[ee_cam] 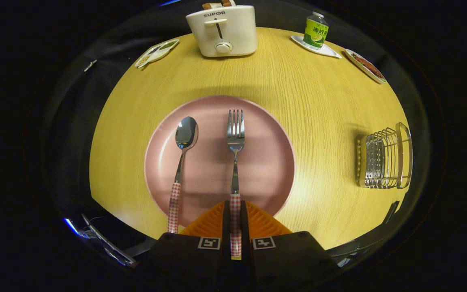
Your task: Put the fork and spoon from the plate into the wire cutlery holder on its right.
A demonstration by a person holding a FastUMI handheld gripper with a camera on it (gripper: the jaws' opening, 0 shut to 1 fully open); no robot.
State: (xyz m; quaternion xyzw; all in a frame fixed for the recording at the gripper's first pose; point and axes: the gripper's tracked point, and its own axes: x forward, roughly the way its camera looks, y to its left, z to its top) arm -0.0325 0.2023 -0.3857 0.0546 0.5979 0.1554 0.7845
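A pink plate (pixel 266 170) lies on the wooden table just ahead of my fingers. On it rest a spoon (pixel 181 162) at the left and a fork (pixel 235 154) in the middle, both with red-checked handles pointing toward me. My gripper (pixel 235 215) is shut on the fork's checked handle, which runs back between the two fingers. The spoon's handle lies apart, left of the fingers. The wire cutlery holder (pixel 384 157) stands on the table to the right of the plate.
A white toaster (pixel 223 30) stands at the table's far side. A small dish (pixel 156 52) lies to its left. At the far right, a green can (pixel 315 30) sits on a white saucer, with another dish (pixel 366 65) beside it.
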